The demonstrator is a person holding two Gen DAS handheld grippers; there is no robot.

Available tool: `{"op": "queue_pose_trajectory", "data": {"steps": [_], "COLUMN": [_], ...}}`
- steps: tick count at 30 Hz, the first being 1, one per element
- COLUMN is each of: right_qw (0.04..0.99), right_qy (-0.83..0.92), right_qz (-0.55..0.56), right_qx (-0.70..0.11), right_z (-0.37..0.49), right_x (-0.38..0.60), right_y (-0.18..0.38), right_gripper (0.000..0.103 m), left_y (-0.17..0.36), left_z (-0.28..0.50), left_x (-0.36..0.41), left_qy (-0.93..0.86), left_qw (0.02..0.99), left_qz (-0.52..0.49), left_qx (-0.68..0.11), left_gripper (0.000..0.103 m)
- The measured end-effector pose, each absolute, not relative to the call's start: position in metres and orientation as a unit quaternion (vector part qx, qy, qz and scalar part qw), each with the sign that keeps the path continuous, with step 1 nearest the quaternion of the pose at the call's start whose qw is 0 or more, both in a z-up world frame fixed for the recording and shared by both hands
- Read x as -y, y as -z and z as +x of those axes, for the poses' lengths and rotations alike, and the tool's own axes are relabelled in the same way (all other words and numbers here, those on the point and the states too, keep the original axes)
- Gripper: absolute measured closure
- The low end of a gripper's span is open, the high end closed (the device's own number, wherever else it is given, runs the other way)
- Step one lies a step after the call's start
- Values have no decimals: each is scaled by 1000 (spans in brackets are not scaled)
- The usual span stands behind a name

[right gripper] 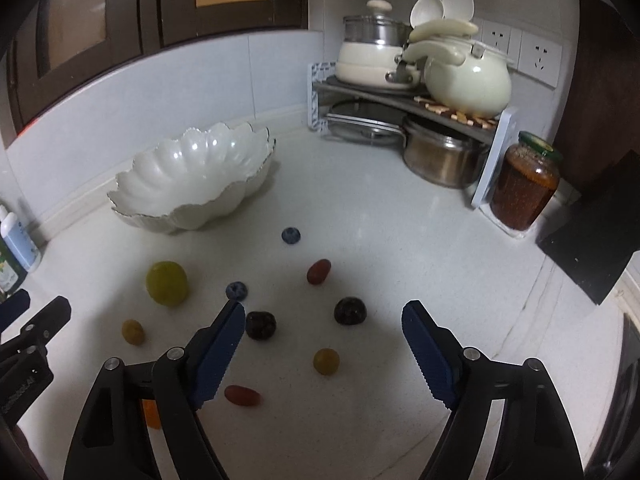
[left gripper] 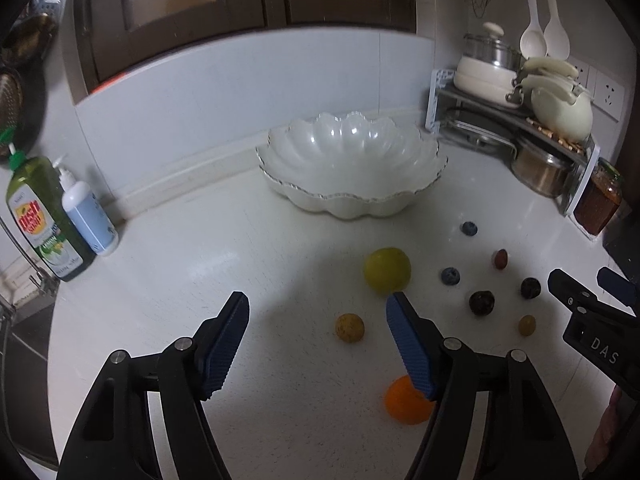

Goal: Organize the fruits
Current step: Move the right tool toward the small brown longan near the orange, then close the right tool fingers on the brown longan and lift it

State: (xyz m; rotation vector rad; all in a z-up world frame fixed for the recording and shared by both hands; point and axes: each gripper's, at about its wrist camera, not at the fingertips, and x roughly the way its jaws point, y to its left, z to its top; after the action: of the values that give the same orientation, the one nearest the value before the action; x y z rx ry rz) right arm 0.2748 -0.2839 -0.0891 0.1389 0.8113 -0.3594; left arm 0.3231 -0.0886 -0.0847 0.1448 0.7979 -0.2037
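left wrist: fruit (left gripper: 350, 327) between hand-held gripper (left gripper: 316, 310) jaws.

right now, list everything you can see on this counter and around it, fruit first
bowl: one, white, scalloped, empty, at the back of the counter
green fruit: one, round, in front of the bowl
orange fruit: one, nearest, partly behind a left finger
blueberries: two, blue, mid counter
dark fruits: two, near black
small yellow fruits: two, speckled
red fruits: two, oblong
bottles: two, green and white, far left
jar: one, amber, green lid, beside the rack
rack: one, holding cream pots, steel pot below
left gripper: open, empty
right gripper: open, empty
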Motion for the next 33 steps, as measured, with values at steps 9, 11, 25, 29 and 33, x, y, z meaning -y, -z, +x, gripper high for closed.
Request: {"op": "queue_pose_trajectory", "data": {"steps": [9,11,25,29,33], "right_qw": [876,872,847,841,838], "right_qy": [181,186,193,191,190], "right_qz": [88,87,100,108,112], "right_qx": [-438,-445,-486,-494,-499], "right_z": [288,289,297,297,297], "right_x": [292,294,303,305,307], "right_y": [118,123,151,157,161], "right_gripper": [28,28,34,38,39], "left_y": [114,119,151,155,158], "left_z": [343,347,365,365,367], "left_x": [98,100,108,110,110], "left_qy": [113,116,132,134,132], "left_qw": [892,888,862,859,857], "left_qz": [74,75,78,81,84], "left_qx": [-431,-438,-482,-488,-491], "left_gripper": [35,36,45,46,50]}}
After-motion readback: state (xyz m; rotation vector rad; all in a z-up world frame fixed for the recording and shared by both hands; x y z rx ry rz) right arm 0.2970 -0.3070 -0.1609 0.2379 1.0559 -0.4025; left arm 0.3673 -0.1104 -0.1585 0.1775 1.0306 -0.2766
